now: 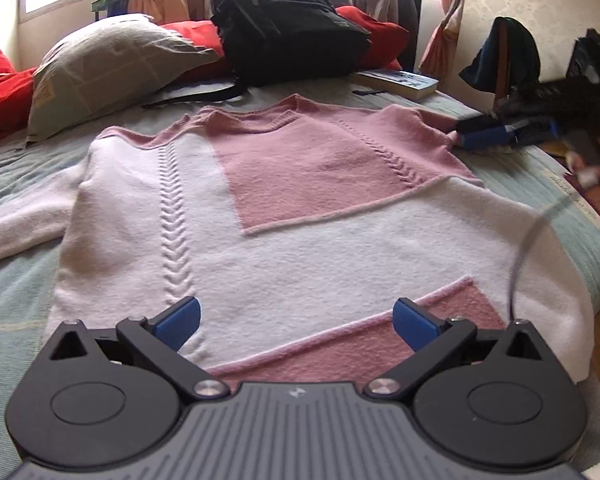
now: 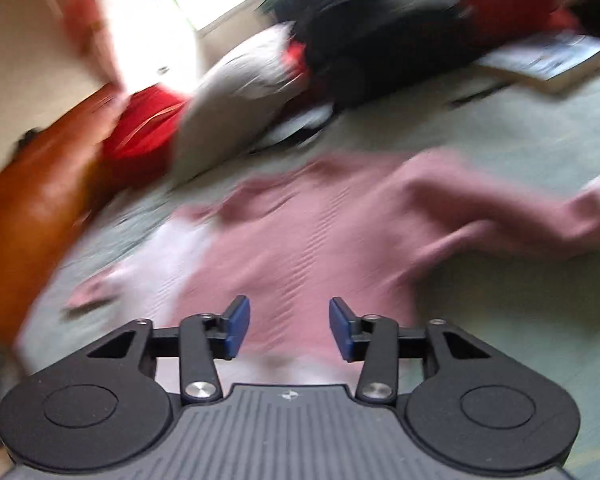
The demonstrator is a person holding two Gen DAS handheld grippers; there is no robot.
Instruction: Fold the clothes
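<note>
- Pale green quilted bedspread (image 1: 16, 184) covers the bed; everything else lies on it
- Pink-and-white knit sweater (image 1: 284, 216) lies spread flat in the middle of the bedspread, neckline toward the far end, one sleeve folded across the lower body, the other sleeve reaching off to the left in the left wrist view
- Black backpack (image 1: 288, 32) stands beyond the neckline, against red bedding (image 1: 4, 92)
- Grey pillow (image 1: 108, 68) sits to the left of the backpack
- Book (image 1: 400, 80) lies just right of the backpack
- Left gripper (image 1: 298, 322) hovers over the sweater hem, blue pads spread wide, nothing between them
- Right gripper (image 2: 289, 328) hangs above the pink part of the sweater; view badly motion-blurred, pads parted, no cloth pinched
</note>
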